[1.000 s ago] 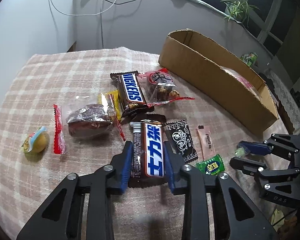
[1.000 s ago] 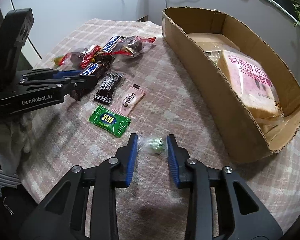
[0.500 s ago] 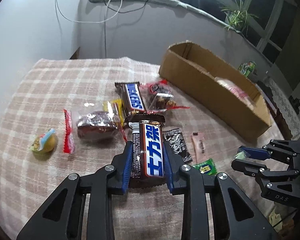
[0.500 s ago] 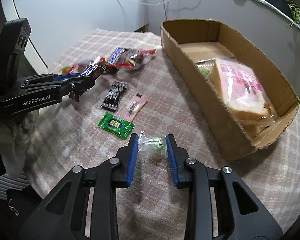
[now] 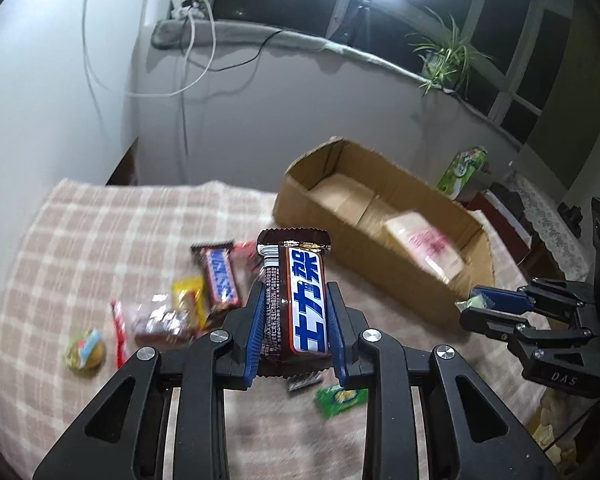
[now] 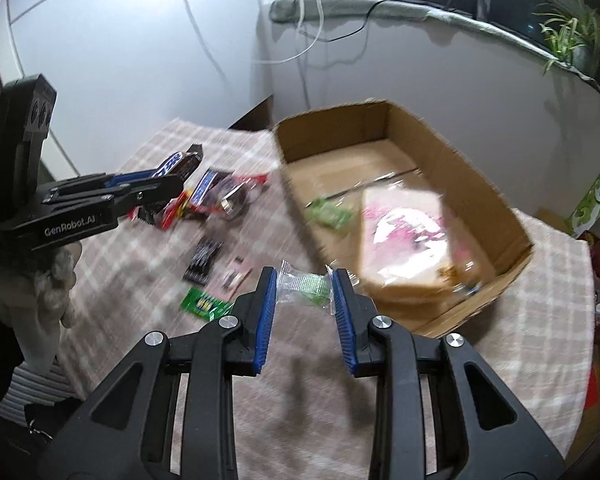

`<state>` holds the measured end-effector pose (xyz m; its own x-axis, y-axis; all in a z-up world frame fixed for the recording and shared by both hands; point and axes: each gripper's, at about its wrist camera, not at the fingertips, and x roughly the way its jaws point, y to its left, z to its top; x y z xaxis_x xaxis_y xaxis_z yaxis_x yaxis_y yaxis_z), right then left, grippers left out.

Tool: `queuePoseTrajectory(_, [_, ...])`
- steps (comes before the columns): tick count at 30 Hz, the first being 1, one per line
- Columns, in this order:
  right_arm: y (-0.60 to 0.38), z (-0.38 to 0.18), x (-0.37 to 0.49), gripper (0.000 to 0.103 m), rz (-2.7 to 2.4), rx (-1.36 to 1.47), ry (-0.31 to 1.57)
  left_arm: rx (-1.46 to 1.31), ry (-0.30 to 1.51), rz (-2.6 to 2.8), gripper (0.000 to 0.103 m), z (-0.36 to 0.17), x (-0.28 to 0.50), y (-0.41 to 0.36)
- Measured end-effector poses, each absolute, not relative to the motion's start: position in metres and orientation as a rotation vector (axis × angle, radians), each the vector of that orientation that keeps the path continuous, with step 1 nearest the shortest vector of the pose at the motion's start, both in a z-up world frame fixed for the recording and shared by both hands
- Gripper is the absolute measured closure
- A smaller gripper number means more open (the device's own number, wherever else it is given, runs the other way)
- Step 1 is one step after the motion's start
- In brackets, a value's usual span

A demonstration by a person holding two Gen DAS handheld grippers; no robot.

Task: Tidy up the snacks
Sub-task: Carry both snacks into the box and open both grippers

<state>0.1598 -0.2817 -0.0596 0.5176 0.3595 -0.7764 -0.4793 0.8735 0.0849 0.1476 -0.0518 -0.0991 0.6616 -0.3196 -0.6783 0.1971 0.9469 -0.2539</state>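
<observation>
My left gripper is shut on a brown Snickers bar with Chinese lettering, held well above the checked tablecloth. My right gripper is shut on a small green candy in clear wrap, also lifted, just in front of the cardboard box. The box holds a pink-printed bread pack and a green packet. The right gripper shows in the left wrist view, the left gripper in the right wrist view.
On the cloth lie a second Snickers bar, a yellow snack, a red-edged cake pack, a round yellow candy, a green packet, a black sachet and a pink one. A plant stands on the sill.
Both grippers have risen from the table with their snacks and tilted up. The view has swung toward the box and the window.
</observation>
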Motion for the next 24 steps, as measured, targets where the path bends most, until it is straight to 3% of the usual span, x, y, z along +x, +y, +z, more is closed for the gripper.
queuePoseTrajectory(14, [-0.315,-0.031,0.230,0.073,0.453,-0.075,0.872,-0.129,0.769,-0.340,0.076,-0.078,0.194,-0.093])
queuePoseTrajectory(24, [-0.314,-0.044,0.285,0.073,0.444,-0.045,0.904,-0.116,0.793,-0.357,0.076,-0.084,0.227,-0.112])
